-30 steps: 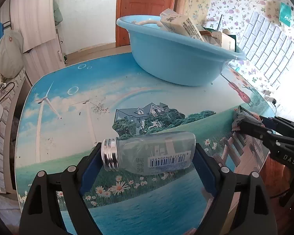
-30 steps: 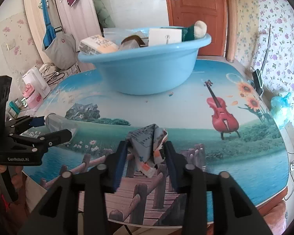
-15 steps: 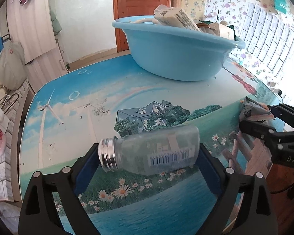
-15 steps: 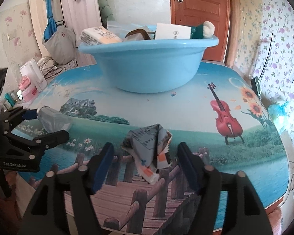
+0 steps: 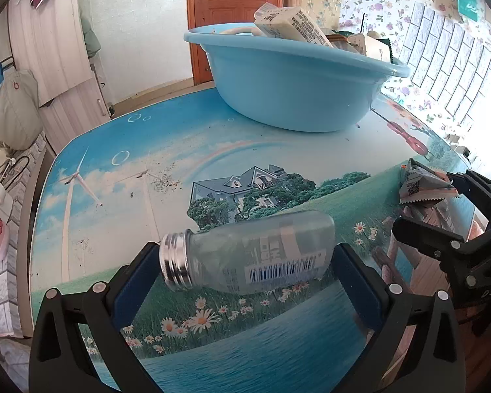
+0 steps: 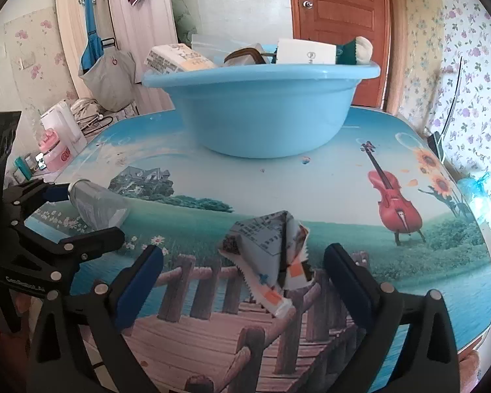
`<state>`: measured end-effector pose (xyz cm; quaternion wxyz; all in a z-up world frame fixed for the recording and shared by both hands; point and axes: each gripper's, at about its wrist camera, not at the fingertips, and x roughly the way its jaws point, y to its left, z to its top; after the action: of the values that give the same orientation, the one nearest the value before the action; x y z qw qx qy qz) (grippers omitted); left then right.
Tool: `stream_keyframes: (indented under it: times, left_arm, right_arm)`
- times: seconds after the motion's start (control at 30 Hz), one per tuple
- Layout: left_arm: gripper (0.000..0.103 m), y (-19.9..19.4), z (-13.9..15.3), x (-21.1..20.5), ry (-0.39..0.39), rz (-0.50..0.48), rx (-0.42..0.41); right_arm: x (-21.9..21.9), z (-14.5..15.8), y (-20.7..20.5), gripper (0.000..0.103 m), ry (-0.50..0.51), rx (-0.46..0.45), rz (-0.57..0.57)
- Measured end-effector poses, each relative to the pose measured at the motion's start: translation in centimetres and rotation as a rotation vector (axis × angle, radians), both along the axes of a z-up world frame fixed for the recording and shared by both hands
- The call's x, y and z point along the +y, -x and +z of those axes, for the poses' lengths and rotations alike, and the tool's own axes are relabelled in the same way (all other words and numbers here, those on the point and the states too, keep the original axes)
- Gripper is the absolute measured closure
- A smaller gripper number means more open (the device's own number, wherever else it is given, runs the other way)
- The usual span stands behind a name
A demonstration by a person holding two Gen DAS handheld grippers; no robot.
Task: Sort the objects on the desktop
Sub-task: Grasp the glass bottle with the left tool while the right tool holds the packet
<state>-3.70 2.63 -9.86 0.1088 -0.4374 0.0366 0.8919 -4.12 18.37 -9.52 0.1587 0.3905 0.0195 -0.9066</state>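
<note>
A clear glass bottle (image 5: 255, 255) with a silver screw neck and a barcode label lies on its side on the picture-printed table (image 5: 121, 196). My left gripper (image 5: 245, 252) straddles it lengthwise, open, with the blue pads close to both ends. In the right wrist view the bottle (image 6: 98, 206) sits between the left gripper's (image 6: 90, 214) fingers. A crumpled grey-and-orange snack packet (image 6: 265, 245) rests on the table inside my wide-open right gripper (image 6: 244, 250), touching neither pad. The left wrist view shows that packet (image 5: 422, 186) and the right gripper (image 5: 428, 201) at the far right.
A light blue basin (image 5: 294, 91) (image 6: 262, 114) holding several boxes and packets stands at the far middle of the table. The table's near edge runs just below both grippers. Off the left side are a pink-and-white appliance (image 6: 59, 144) and hanging bags.
My right gripper has opened wide and let go of the packet, which now lies free. The left gripper's fingers have spread slightly, the bottle has tilted between them, and both cameras sit lower.
</note>
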Motion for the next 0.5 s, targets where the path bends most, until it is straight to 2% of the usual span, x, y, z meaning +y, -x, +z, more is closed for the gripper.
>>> stream_keyframes:
  times: [0.17,0.37,0.43,0.5]
  left_arm:
    - [0.000,0.0,0.0,0.0,0.003,0.020,-0.009]
    - [0.000,-0.3,0.1,-0.2,0.008,0.020,-0.033]
    - [0.000,-0.6,0.1,-0.3,0.008,0.011,-0.030]
    - [0.000,-0.6,0.1,-0.3,0.007,-0.005,-0.023]
  right_arm:
    - [-0.3,0.0,-0.1,0.000,-0.024,-0.005,-0.003]
    - [0.7,0.2,-0.3,0.001,0.021,-0.014,-0.026]
    - [0.9,0.3,-0.4,0.012,0.018,-0.001,-0.039]
    - [0.8,0.4,-0.4,0.030,0.011,0.007,-0.046]
